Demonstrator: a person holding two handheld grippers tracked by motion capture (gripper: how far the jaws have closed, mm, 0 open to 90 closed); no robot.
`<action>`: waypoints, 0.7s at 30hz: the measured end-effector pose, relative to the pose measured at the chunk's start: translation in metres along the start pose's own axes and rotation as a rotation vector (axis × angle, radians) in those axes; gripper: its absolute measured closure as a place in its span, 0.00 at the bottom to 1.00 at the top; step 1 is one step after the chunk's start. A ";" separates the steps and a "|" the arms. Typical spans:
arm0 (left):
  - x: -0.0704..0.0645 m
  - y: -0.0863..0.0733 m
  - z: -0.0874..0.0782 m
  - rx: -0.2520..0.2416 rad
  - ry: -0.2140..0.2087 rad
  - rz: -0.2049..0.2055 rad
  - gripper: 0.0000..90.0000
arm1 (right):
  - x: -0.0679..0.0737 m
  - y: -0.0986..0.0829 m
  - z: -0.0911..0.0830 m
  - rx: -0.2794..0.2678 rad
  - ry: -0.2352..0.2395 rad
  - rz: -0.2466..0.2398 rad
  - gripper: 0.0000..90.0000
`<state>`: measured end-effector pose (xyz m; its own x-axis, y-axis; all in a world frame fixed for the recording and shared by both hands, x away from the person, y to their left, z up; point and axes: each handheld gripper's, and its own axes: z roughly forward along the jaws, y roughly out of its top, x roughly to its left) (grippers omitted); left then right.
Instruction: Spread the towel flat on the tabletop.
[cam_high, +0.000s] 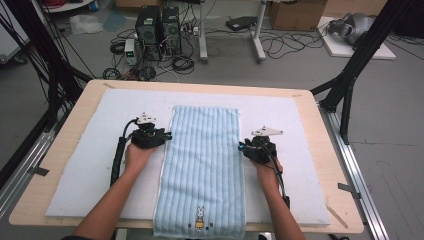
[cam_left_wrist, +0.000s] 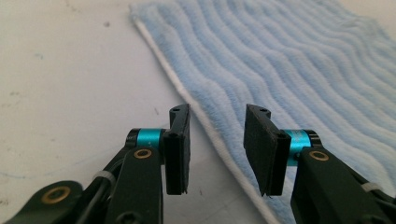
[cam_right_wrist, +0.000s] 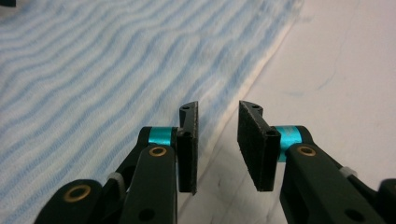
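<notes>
A blue striped towel (cam_high: 202, 165) is being kept flat along the table (cam_high: 75, 125) (near end overhanging). The left hand-held gripper (cam_high: 167, 135) and right hand-held gripper (cam_high: 241, 147) are being held low at its long edges, jaws parted and empty, forearms angled inward.

Towel (cam_high: 202, 165) lay lengthwise on the mat (cam_high: 90, 170), mat on the table (cam_high: 65, 135); near end hung over the table's 6 o'clock edge. Left gripper (cam_high: 167, 135) sat at the towel's 9 o'clock edge, right gripper (cam_high: 241, 148) at its 3 o'clock edge. Each edge ran between parted jaws.
</notes>
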<state>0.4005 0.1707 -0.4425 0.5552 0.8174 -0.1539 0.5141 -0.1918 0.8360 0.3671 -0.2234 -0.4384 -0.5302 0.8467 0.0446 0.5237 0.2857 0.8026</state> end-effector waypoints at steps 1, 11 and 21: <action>0.000 0.001 -0.002 -0.011 -0.006 0.003 0.68 | -0.002 0.003 0.002 -0.005 -0.010 -0.009 0.77; 0.003 0.000 -0.002 -0.028 -0.024 0.000 0.74 | -0.009 0.033 0.053 0.121 -0.087 -0.018 0.89; 0.004 -0.001 -0.019 -0.134 -0.116 0.068 0.59 | -0.011 0.033 0.025 0.038 -0.025 0.029 0.68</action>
<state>0.3899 0.1845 -0.4335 0.6618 0.7350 -0.1477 0.3850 -0.1642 0.9082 0.4070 -0.2123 -0.4274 -0.4977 0.8658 0.0525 0.5642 0.2772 0.7777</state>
